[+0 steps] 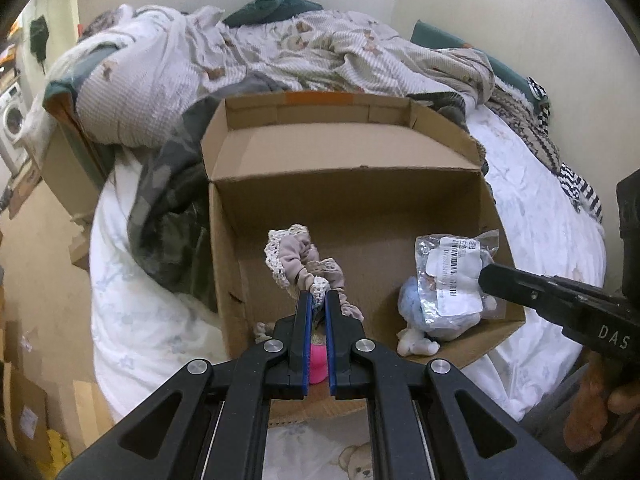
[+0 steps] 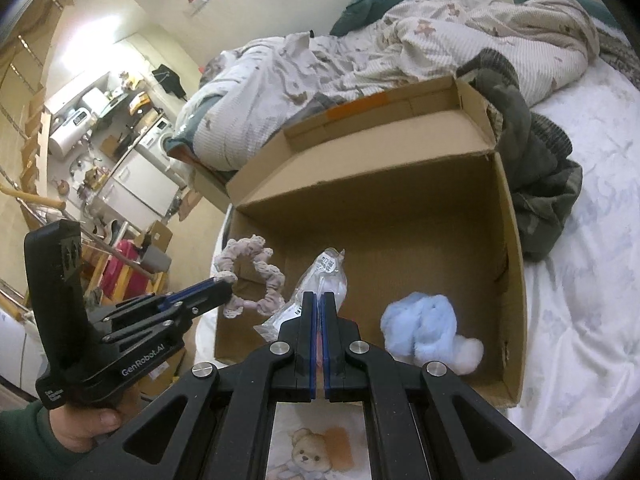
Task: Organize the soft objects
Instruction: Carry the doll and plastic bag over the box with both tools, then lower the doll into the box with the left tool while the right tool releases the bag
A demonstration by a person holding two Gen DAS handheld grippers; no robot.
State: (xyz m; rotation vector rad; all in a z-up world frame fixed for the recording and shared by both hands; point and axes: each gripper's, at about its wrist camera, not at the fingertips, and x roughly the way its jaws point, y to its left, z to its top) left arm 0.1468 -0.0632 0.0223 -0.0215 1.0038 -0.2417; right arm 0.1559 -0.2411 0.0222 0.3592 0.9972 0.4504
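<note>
An open cardboard box [image 1: 360, 200] lies on the bed; it also shows in the right wrist view [image 2: 400, 216]. My left gripper [image 1: 318, 296] is shut on a beige lace-trimmed scrunchie [image 1: 296, 256] and holds it over the box's left edge; the scrunchie shows in the right wrist view [image 2: 256, 280] too. My right gripper [image 2: 319, 298] is shut on a clear plastic bag with a barcode label [image 2: 324, 280], held above the box floor; the bag shows in the left wrist view [image 1: 452, 272]. A light blue plush toy [image 2: 428, 324] lies in the box's near right corner.
A crumpled bear-print quilt [image 1: 240, 60] and a dark green-grey garment [image 1: 172, 216] lie behind and beside the box on the white sheet [image 2: 580, 280]. Something pink [image 1: 318, 364] shows between my left fingers. Cardboard boxes stand on the floor at left [image 1: 24, 408].
</note>
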